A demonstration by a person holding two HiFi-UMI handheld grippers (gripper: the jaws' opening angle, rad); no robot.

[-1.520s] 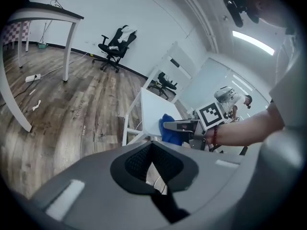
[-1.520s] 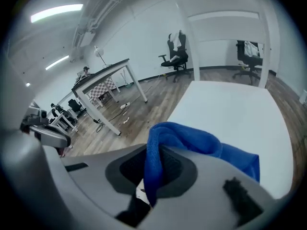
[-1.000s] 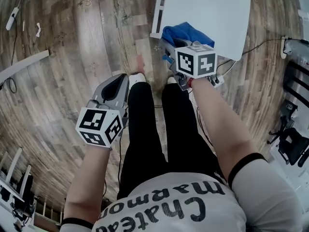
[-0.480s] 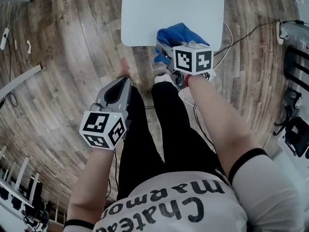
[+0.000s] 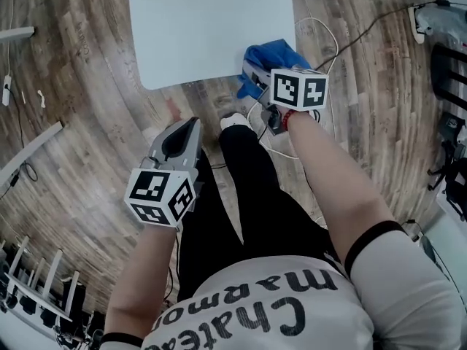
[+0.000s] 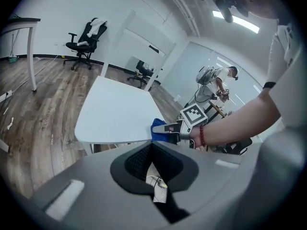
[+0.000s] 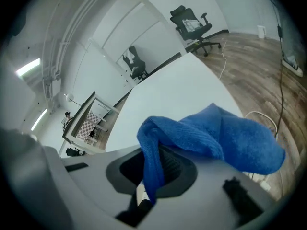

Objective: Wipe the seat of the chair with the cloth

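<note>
A white flat seat top (image 5: pixel 211 28) lies ahead of me on the wood floor; it also shows in the left gripper view (image 6: pixel 115 114) and behind the cloth in the right gripper view (image 7: pixel 182 90). My right gripper (image 5: pixel 252 79) is shut on a bunched blue cloth (image 5: pixel 266 55), held just off the top's front right corner. The cloth (image 7: pixel 216 138) drapes over that gripper's (image 7: pixel 149 169) jaws. My left gripper (image 5: pixel 191 122) hangs lower, over the floor near my legs, with its jaws shut and nothing in them (image 6: pixel 152 150). From it I see the right gripper (image 6: pixel 168 127) and cloth (image 6: pixel 157 130).
White and dark cables (image 5: pixel 321 31) trail on the floor right of the top, near a power strip (image 5: pixel 430 13). My shoe (image 5: pixel 232 122) stands just before the top. Black office chairs (image 6: pixel 86 37) (image 7: pixel 192 25) stand far off by the walls. A white bar (image 5: pixel 29 148) lies at left.
The white top has slid leftward in the head view. The right gripper with the cloth, earlier over the top's front edge, is now off its right front corner. The left gripper barely moved.
</note>
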